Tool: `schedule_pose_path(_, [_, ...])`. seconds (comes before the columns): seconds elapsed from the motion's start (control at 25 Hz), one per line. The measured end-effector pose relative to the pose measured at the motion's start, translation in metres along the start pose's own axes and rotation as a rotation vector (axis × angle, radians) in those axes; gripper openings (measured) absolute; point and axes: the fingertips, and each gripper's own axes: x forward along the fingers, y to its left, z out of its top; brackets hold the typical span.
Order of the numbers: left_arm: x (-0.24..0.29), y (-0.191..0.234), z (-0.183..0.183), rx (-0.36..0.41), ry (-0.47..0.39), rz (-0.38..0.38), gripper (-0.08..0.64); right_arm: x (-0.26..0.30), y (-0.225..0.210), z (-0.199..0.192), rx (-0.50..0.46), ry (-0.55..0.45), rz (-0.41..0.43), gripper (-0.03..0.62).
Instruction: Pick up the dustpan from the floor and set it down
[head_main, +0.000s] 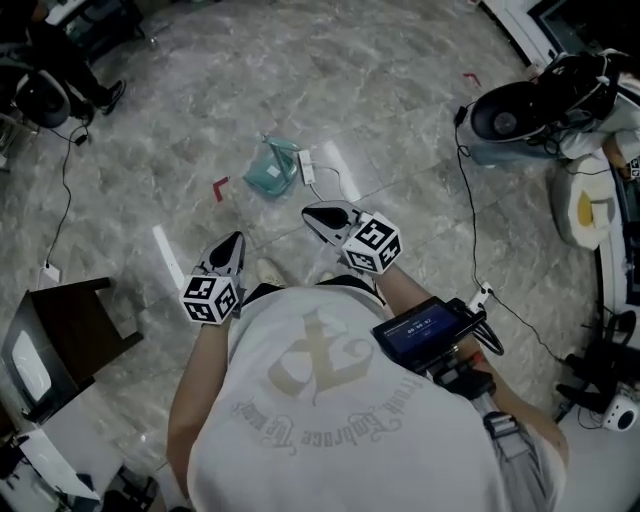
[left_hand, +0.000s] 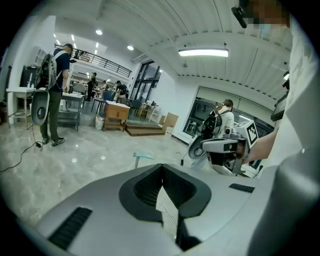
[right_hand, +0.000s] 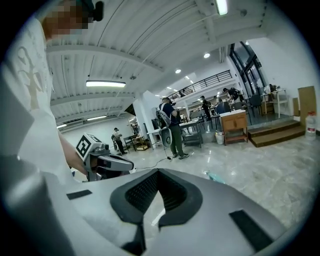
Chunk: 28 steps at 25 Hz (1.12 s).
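A teal dustpan lies on the marble floor ahead of the person. Its long axis runs roughly away from them, narrower end farthest. The left gripper and right gripper hover short of it, jaws closed together, empty.

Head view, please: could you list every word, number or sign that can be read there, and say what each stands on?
None reads clearly.
White shirt: curved ornate lettering around an emblem, too stylised and blurred to read.
Screen at the waist: pale characters on blue, too small.
Cubes on the left claw and right claw: black-and-white square patterns, no letters.
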Motion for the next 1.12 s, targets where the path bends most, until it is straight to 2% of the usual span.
schedule_pose_path(0.24, [-0.008,0.044,0.01,0.002,0.0,-0.023,0.011,0.035,-0.008,0.0,0.031,0.037,-0.087,0.015])
schedule_pose_path(0.44, [-0.018,0.078,0.01,-0.017,-0.003,-0.013,0.011,0.06,-0.01,0.006,0.031,0.048,-0.116,0.015])
schedule_pose_path(0.84, [-0.023,0.112,0.008,-0.069,-0.012,0.027,0.011,0.107,-0.024,0.01,0.002,0.119,-0.077,0.016])
schedule_pose_path(1.12, [-0.005,0.135,0.007,-0.095,0.031,0.081,0.011,0.142,-0.064,0.005,-0.037,0.207,-0.037,0.017])
